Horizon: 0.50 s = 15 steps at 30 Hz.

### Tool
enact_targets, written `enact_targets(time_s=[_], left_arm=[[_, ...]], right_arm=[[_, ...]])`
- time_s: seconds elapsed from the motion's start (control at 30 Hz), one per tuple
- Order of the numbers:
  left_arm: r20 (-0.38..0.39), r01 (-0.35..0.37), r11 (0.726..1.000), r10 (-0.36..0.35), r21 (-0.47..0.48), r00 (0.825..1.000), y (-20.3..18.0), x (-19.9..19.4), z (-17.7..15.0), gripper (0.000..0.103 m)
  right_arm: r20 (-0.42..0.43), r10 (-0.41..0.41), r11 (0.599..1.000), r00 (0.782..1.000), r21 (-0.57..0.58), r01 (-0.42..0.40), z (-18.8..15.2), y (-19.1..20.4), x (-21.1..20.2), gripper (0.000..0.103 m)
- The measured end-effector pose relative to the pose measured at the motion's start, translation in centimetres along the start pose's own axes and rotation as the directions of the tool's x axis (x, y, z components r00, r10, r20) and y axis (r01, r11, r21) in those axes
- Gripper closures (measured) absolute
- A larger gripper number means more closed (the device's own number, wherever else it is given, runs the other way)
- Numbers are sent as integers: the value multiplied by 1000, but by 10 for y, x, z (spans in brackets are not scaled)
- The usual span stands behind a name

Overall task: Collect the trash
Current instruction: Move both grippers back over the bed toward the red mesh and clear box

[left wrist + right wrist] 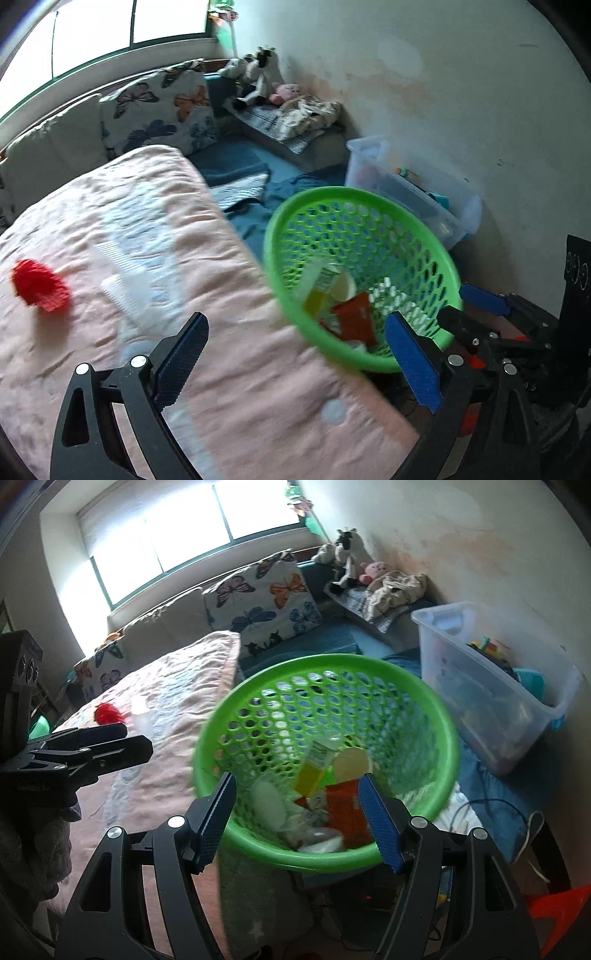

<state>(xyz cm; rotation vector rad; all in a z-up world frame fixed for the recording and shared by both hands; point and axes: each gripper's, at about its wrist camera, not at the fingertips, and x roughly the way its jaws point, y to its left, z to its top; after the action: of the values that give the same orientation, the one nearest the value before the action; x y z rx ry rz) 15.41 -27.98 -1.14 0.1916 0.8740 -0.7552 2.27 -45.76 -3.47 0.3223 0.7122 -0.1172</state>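
Note:
A green mesh basket (295, 218) sits at the right edge of the pink blanket (110, 229); it also shows in the right wrist view (406, 686). It holds a yellow bottle (314, 771), an orange wrapper (345, 808) and white scraps. A red crumpled piece (38, 290) lies on the blanket at the left, also seen small in the right wrist view (107, 713). A clear plastic piece (123, 291) lies beside it. My left gripper (295, 354) is open and empty over the blanket. My right gripper (297, 816) is open and empty, straddling the basket's near rim.
A clear storage bin (491, 686) with toys stands right of the basket by the wall. Butterfly cushions (262, 602) and stuffed animals (347, 557) line the back under the window. Cables (480, 812) lie on the blue floor mat.

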Motion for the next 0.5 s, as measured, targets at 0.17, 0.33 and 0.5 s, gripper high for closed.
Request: enact_targets(time_s=[0.17, 0.33, 0.5], left_arm=[[20, -58, 997, 59, -54, 998, 37, -22, -8, 10], [27, -136, 982, 141, -129, 990, 80, -40, -14, 10], [21, -204, 959, 212, -199, 977, 122, -56, -22, 10]], right_arm=[[-24, 62, 997, 998, -34, -63, 8, 28, 9, 34], [-47, 104, 988, 993, -108, -109, 15, 68, 20, 34], [-77, 147, 970, 986, -182, -159, 24, 108, 38, 34]])
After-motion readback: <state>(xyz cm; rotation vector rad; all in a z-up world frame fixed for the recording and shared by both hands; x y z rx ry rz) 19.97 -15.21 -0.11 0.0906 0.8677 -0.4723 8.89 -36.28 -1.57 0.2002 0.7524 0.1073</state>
